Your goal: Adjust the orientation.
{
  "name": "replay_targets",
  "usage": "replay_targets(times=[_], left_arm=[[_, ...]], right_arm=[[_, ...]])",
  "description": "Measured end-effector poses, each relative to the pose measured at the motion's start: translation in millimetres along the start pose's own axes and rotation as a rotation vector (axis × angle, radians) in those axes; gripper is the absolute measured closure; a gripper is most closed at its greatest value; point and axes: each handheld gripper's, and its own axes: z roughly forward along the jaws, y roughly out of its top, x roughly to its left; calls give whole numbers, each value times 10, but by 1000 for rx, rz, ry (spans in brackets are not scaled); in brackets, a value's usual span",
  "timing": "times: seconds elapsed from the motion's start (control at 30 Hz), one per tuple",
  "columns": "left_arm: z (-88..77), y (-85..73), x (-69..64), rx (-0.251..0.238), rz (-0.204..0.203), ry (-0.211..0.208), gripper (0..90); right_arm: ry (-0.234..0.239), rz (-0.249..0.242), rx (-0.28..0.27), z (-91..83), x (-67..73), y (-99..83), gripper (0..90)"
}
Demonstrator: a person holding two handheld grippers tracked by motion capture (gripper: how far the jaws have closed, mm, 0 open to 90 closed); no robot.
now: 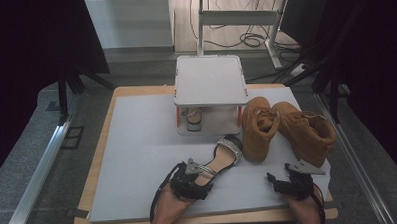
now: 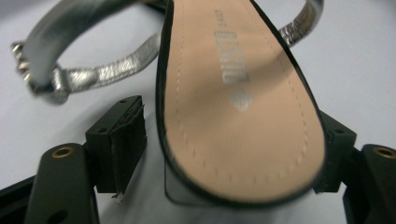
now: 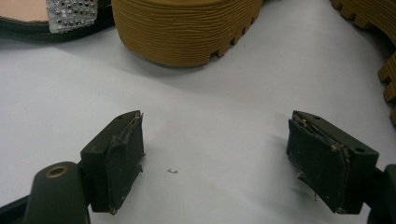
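Silver straps and a tan insole mark the sandal [image 1: 223,156], which lies flat on the white tabletop [image 1: 138,159] in front of the small white stand [image 1: 210,81], its studded toe band toward the stand and its heel toward the person. The left tool [image 1: 194,173] sits at the sandal's heel. In the left gripper view the heel end of the sandal [image 2: 238,102] lies between the two black jaws: the left pad stands clear of the sole's edge with white surface showing between, and the right pad is just beside or against the other edge; I cannot tell which. The jaws are spread wide and do not clamp the sandal. Right of the sandal stand two tan boots [image 1: 287,129], side by side. The right tool [image 1: 289,175] rests on the tabletop in front of the boots, right of the sandal, jaws wide apart with nothing between them; a ribbed boot sole [image 3: 187,28] lies ahead of it.
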Motion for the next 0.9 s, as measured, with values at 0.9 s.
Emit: replay_targets(times=[0.9], left_arm=[[144, 187, -47, -2, 0, 2, 368]], right_arm=[[0, 0, 0, 0, -1, 0, 197]])
